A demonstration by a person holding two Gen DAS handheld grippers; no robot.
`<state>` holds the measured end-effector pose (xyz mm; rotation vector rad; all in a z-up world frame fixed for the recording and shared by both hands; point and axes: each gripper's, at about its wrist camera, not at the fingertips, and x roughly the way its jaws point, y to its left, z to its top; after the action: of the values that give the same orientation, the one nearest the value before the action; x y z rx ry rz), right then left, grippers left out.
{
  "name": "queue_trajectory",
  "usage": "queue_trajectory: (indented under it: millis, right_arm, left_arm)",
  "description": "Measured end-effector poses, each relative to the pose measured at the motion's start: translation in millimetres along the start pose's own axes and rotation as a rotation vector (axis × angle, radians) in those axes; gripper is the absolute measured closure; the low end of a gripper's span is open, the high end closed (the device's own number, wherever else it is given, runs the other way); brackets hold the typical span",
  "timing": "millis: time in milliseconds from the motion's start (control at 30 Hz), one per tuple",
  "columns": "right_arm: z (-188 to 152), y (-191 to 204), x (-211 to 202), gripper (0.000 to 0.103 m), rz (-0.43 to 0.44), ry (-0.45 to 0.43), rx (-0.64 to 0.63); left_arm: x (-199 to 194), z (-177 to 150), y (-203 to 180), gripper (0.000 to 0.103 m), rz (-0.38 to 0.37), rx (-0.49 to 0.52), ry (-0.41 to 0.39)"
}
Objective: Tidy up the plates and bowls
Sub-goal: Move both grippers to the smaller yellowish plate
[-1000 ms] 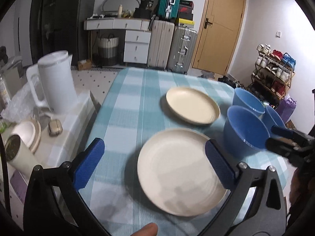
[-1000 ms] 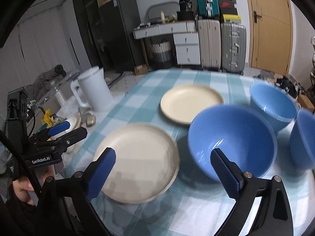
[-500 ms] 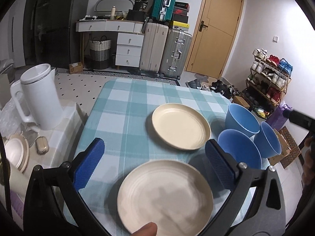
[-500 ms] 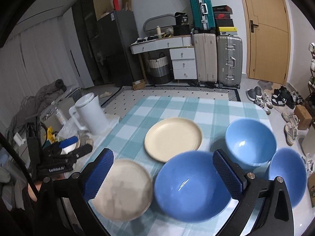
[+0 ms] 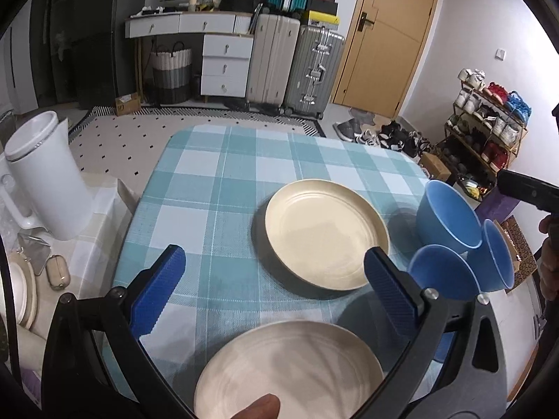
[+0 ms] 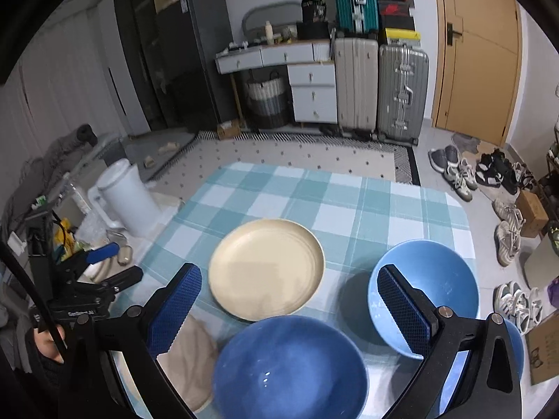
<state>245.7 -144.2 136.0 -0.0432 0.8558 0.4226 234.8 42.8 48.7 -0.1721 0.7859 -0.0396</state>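
Plates and bowls lie unstacked on the checked table (image 5: 216,181): nearest us the near plate (image 5: 290,370) and near bowl (image 6: 290,366), beyond them the far plate (image 5: 325,234) and far bowl (image 6: 436,279). We hold the left gripper (image 5: 272,293) and right gripper (image 6: 290,307) spread and empty above them, likely choosing a first pickup.

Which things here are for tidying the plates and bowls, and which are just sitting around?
For the job:
- near plate
- far plate
- three blue bowls
- left tool and right tool, both open and empty

Just sitting around:
- white kettle
- suitcases
- shoe rack
- white drawers
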Motion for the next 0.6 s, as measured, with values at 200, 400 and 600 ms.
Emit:
queue_trajectory:
  millis: [200,400,600]
  right_arm:
    - [6,-4,54,0.0,0.001,0.088,-0.023]
    - [15,-7,101,0.0,0.002,0.167,-0.061]
    - [26,-14,138,0.001,-0.011,0.23,-0.069]
  left_arm:
    - [46,6,3,0.001,-0.004,-0.011,0.059]
    - [91,5,8,0.001,-0.006,-0.039,0.119]
    - [129,3,12,0.001,0.017,-0.048,0.177]
